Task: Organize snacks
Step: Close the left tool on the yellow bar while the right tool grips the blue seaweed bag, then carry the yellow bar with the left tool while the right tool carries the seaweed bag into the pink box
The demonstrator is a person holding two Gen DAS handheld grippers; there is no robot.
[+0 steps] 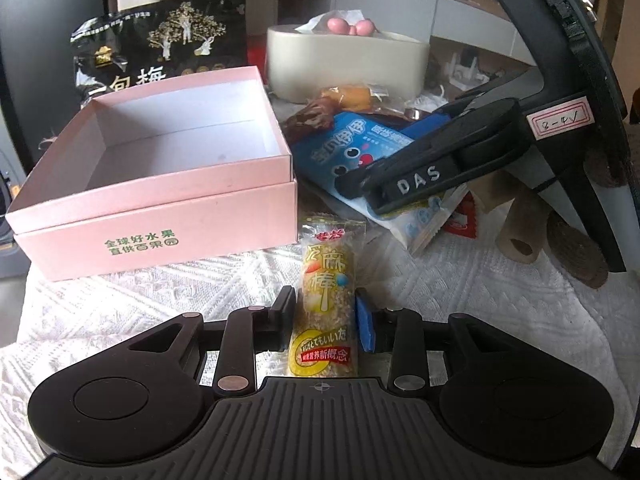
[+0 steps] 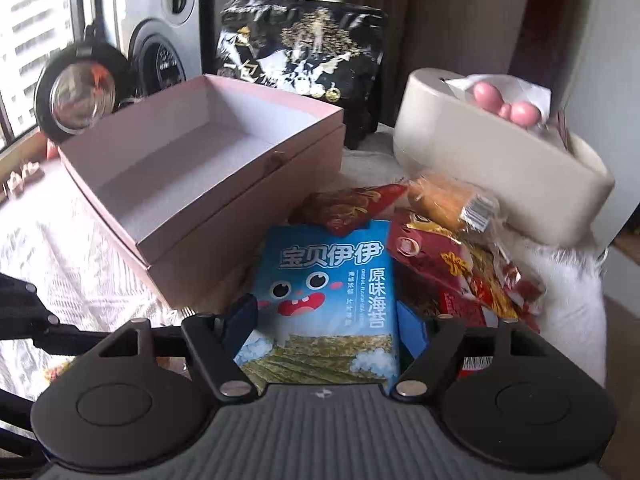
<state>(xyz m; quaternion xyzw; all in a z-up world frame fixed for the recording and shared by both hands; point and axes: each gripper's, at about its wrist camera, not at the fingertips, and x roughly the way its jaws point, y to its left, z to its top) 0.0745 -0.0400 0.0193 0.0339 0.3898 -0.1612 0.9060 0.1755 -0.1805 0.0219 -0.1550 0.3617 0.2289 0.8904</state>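
Observation:
A pink box (image 1: 160,208) stands open with a bare white floor; in the right wrist view the pink box (image 2: 240,216) is on the left. My left gripper (image 1: 326,316) is shut on a yellow snack bar (image 1: 326,272), just in front of the box's right corner and low over the white cloth (image 1: 120,300). A blue seaweed pack (image 2: 332,280) lies on the snack pile to the right of the box. My right gripper (image 2: 326,320) is open and straddles it, one finger at each long edge. From the left wrist view, the right gripper (image 1: 360,190) rests over the blue pack (image 1: 344,152).
A black snack bag (image 1: 160,44) stands behind the box. A beige oval container (image 1: 344,64) with pink balls sits at the back right. Red packets (image 2: 460,264) and an orange wrapped snack (image 2: 444,196) crowd beside the blue pack. Cardboard tubes (image 1: 520,232) lie at the right.

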